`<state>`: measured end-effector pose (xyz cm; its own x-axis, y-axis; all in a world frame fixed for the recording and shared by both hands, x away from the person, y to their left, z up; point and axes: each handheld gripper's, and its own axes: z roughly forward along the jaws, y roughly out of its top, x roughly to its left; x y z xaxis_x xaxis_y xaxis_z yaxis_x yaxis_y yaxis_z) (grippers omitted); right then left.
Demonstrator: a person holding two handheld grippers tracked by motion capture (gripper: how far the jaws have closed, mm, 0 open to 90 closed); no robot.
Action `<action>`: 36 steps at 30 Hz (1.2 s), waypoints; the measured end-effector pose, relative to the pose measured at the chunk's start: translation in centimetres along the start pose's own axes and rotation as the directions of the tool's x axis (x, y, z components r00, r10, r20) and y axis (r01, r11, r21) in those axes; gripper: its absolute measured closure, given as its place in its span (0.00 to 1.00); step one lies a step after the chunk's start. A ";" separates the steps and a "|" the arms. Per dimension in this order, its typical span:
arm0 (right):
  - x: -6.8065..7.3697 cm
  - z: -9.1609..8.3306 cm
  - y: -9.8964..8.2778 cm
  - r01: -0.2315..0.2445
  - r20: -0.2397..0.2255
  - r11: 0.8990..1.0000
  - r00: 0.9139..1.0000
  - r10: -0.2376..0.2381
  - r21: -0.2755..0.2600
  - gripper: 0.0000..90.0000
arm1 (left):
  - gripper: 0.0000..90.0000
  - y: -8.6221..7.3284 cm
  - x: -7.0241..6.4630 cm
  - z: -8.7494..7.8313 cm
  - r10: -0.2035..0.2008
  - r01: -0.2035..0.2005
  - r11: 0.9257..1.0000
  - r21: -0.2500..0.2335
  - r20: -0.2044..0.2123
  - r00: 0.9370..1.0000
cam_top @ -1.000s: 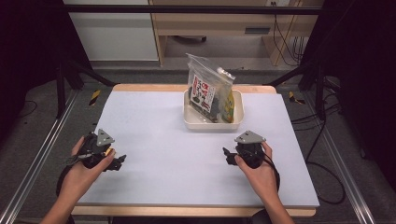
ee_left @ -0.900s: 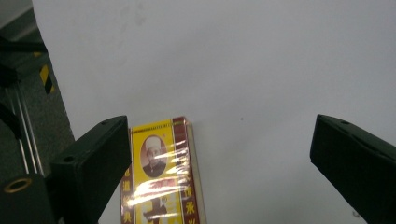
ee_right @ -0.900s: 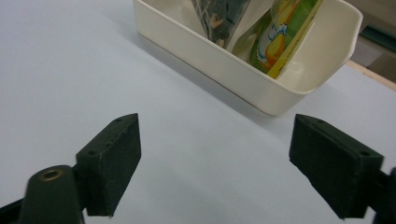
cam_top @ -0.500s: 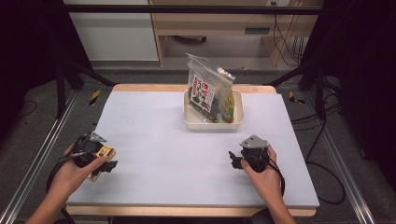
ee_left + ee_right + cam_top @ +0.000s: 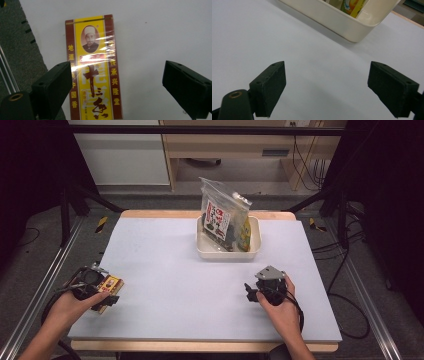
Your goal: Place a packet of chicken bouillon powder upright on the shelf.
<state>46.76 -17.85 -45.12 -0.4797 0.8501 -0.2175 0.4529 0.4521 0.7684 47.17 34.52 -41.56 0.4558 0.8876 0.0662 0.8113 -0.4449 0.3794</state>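
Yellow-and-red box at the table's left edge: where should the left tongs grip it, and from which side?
Grip the yellow-and-red box across its narrow width, on the two long red-bordered sides, coming straight down from above. It lies flat on the table, and the open left tongs probably span that width already.

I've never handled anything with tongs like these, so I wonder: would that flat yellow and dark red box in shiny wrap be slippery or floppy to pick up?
The flat yellow and dark red cardboard box probably stays stiff: its edges look straight. Its clear film shows glare, so it may slip between the pads. Lying flat near the white table's edge, it should slide rather than roll or tip.
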 end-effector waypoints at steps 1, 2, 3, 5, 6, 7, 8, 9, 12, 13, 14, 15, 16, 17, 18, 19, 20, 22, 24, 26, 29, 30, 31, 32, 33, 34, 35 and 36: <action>0.0 0.0 0.0 0.000 0.000 1.000 1.000 0.000 0.003 0.17 | 0.11 -0.1 0.2 0.2 -0.009 0.009 1.000 0.013 0.004 1.000; 0.1 0.0 0.0 0.003 0.000 1.000 1.000 -0.003 0.006 0.17 | 0.11 -0.1 0.4 0.5 -0.015 0.015 1.000 0.026 0.006 1.000; 0.1 0.0 0.0 0.007 0.002 1.000 1.000 -0.007 0.007 0.17 | 0.12 -0.1 0.6 0.6 -0.008 0.008 0.999 0.044 0.005 1.000; 0.1 0.0 0.0 0.008 0.002 1.000 1.000 -0.008 0.009 0.17 | 0.14 -0.2 0.8 0.9 -0.009 0.009 0.998 0.058 0.000 1.000; 0.1 0.0 0.0 0.009 0.001 1.000 1.000 -0.009 0.010 0.17 | 0.14 -0.1 1.0 1.1 -0.015 0.014 0.998 0.065 0.003 1.000; 0.1 0.0 0.0 0.009 0.001 1.000 1.000 -0.009 0.012 0.17 | 0.14 -0.1 1.1 1.2 -0.016 0.015 0.997 0.076 0.007 1.000; 0.1 0.1 0.0 0.008 0.001 1.000 1.000 -0.008 0.012 0.17 | 0.15 -0.1 1.3 1.3 -0.016 0.016 0.996 0.086 0.006 1.000; 0.1 0.1 0.0 0.009 0.000 1.000 1.000 -0.009 0.014 0.17 | 0.16 -0.1 1.5 1.4 -0.023 0.023 0.996 0.090 -0.001 1.000; 0.1 0.2 -0.1 0.013 -0.002 1.000 1.000 -0.013 0.019 0.17 | 0.16 -0.1 1.9 1.7 -0.031 0.032 0.993 0.114 -0.010 0.999; 0.2 0.2 -0.1 0.015 -0.002 1.000 1.000 -0.015 0.020 0.17 | 0.17 -0.1 2.0 1.7 -0.035 0.036 0.993 0.117 -0.009 0.999; 0.2 0.2 -0.1 0.016 -0.002 1.000 1.000 -0.016 0.017 0.17 | 0.17 -0.1 2.1 1.8 -0.038 0.039 0.992 0.122 -0.009 0.999; 0.2 0.1 -0.1 0.016 -0.002 1.000 1.000 -0.016 0.023 0.17 | 0.18 -0.2 2.2 1.9 -0.039 0.039 0.991 0.126 -0.006 0.999; 0.2 0.2 -0.1 0.017 -0.003 1.000 1.000 -0.017 0.023 0.17 | 0.19 -0.2 2.4 1.9 -0.041 0.041 0.990 0.132 -0.003 0.999; 0.2 0.2 -0.1 0.019 -0.002 1.000 1.000 -0.019 0.023 0.17 | 0.20 -0.2 2.4 2.0 -0.041 0.040 0.990 0.137 0.000 0.999; 0.2 0.2 -0.1 0.021 -0.002 1.000 1.000 -0.021 0.023 0.17 | 0.22 -0.2 2.5 2.1 -0.038 0.037 0.989 0.143 0.003 0.999; 0.3 0.2 -0.1 0.021 -0.003 1.000 1.000 -0.021 0.023 0.17 | 0.24 -0.2 2.6 2.1 -0.038 0.037 0.988 0.150 0.006 0.999; 0.3 0.2 0.0 0.020 -0.004 0.999 1.000 -0.020 0.024 0.17 | 0.25 -0.2 2.5 2.1 -0.037 0.035 0.988 0.152 0.009 0.999; 0.3 0.2 0.0 0.020 -0.003 0.999 1.000 -0.020 0.026 0.17 | 0.28 -0.1 2.4 2.3 -0.026 0.023 0.987 0.159 0.020 0.999; 0.3 0.3 -0.1 0.022 -0.005 0.999 1.000 -0.022 0.023 0.17 | 0.30 0.0 2.3 2.4 -0.008 0.007 0.985 0.170 0.006 1.000; 0.3 0.2 0.0 0.019 -0.004 0.999 1.000 -0.019 0.026 0.17 | 0.32 0.1 2.1 2.6 0.003 -0.002 0.985 0.174 -0.007 1.000; 0.3 0.1 0.0 0.018 -0.004 1.000 1.000 -0.017 0.021 0.17 | 0.33 0.2 1.9 2.6 0.014 -0.012 0.984 0.180 -0.009 1.000; 0.3 0.1 0.0 0.017 -0.003 1.000 1.000 -0.017 0.018 0.17 | 0.34 0.3 1.9 2.6 0.020 -0.018 0.984 0.177 -0.006 1.000; 0.3 0.1 0.0 0.019 -0.004 1.000 1.000 -0.019 0.014 0.17 | 0.35 0.3 1.9 2.5 0.018 -0.017 0.985 0.174 -0.004 1.000; 0.3 0.1 0.0 0.019 -0.004 1.000 1.000 -0.019 0.013 0.17 | 0.35 0.4 1.8 2.5 0.028 -0.027 0.984 0.176 -0.004 1.000; 0.3 0.1 0.0 0.018 -0.005 1.000 1.000 -0.018 0.012 0.17 | 0.35 0.5 1.7 2.5 0.030 -0.028 0.985 0.170 -0.004 1.000; 0.3 0.1 0.0 0.019 -0.005 1.000 1.000 -0.019 0.010 0.17 | 0.36 0.5 1.5 2.5 0.038 -0.037 0.985 0.169 -0.003 0.999; 0.4 0.1 0.1 0.018 -0.005 1.000 1.000 -0.018 0.009 0.17 | 0.36 0.6 1.4 2.4 0.045 -0.045 0.985 0.168 -0.001 0.999; 0.4 0.1 0.1 0.021 -0.004 1.000 1.000 -0.021 0.010 0.17 | 0.36 0.7 1.2 2.4 0.054 -0.054 0.984 0.168 0.003 0.999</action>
<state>46.66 -17.49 -45.17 -0.4924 0.8391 -0.2312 0.4497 0.4727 0.7579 49.18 34.97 -43.44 0.5003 0.8618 0.0839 0.8353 -0.5059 0.2153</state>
